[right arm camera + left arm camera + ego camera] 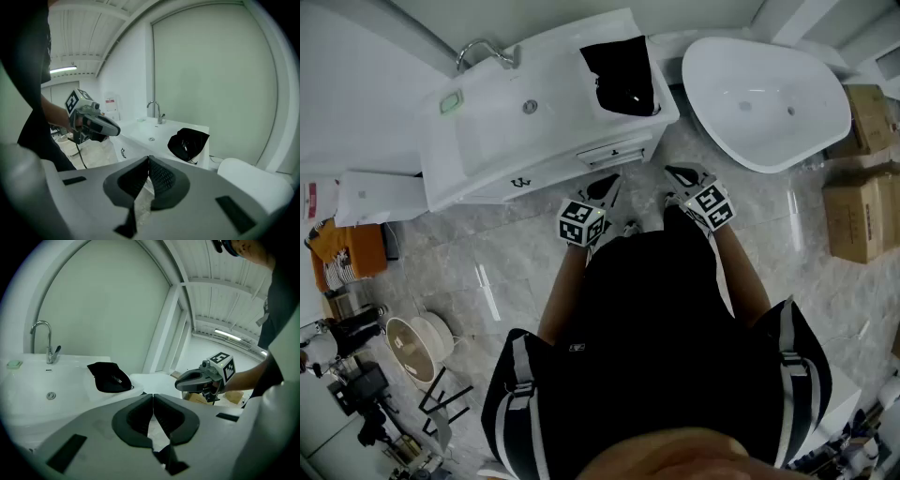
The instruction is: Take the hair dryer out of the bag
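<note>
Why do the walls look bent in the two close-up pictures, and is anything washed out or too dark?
Left gripper view: the wide-angle lens bows the edges of the wall into arcs, and the picture's corners go black. Right gripper view: same bowing; the ceiling lamp glows white. Head view: pale glare streaks on the floor tiles; the black bag shows almost no detail.

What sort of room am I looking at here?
Probably a bathroom display or fit-out space: a white washbasin with a tap, a freestanding bathtub beside it, and cardboard boxes on the floor.
</note>
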`<move>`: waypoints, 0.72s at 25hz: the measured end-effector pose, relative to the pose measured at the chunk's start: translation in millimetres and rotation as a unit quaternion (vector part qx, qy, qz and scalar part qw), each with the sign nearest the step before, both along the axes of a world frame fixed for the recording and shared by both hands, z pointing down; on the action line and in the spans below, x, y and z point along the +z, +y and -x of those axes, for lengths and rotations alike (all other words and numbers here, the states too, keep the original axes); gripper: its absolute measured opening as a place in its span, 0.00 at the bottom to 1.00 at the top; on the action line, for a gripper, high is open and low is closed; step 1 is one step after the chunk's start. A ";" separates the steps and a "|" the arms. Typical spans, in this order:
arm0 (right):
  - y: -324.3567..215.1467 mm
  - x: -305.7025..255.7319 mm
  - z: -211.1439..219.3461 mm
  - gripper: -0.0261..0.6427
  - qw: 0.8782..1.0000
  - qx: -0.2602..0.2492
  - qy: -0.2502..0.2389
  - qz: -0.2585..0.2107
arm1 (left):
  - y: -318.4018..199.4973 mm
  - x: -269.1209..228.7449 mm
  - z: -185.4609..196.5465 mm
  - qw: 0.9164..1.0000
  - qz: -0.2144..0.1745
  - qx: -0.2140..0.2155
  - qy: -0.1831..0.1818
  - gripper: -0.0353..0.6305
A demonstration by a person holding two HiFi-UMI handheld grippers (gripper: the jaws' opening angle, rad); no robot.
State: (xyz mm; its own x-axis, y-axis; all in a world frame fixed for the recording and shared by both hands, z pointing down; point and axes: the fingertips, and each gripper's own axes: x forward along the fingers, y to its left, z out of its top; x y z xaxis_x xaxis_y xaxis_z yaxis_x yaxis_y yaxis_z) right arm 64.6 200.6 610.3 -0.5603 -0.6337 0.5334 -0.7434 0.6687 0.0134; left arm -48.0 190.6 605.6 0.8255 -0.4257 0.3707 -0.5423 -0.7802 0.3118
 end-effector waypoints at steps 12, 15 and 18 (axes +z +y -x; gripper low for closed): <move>0.5 10.2 2.0 0.13 1.000 -0.001 0.016 0.006 | -2.6 4.2 6.0 1.000 0.000 0.000 0.003 0.08; 1.6 9.3 6.8 0.13 1.000 -0.004 0.017 0.007 | -3.0 8.0 8.3 1.000 0.006 -0.004 0.009 0.08; 3.5 5.9 9.2 0.13 1.000 -0.004 0.021 0.008 | -0.8 10.7 7.3 1.000 0.010 -0.003 0.011 0.08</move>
State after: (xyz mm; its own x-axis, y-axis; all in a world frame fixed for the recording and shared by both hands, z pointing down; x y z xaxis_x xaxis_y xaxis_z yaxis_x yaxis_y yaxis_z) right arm 55.4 204.1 616.1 -0.5425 -0.6205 0.5663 -0.7372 0.6748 0.0332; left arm -55.3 189.8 616.3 0.8308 -0.4236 0.3611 -0.5402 -0.7700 0.3396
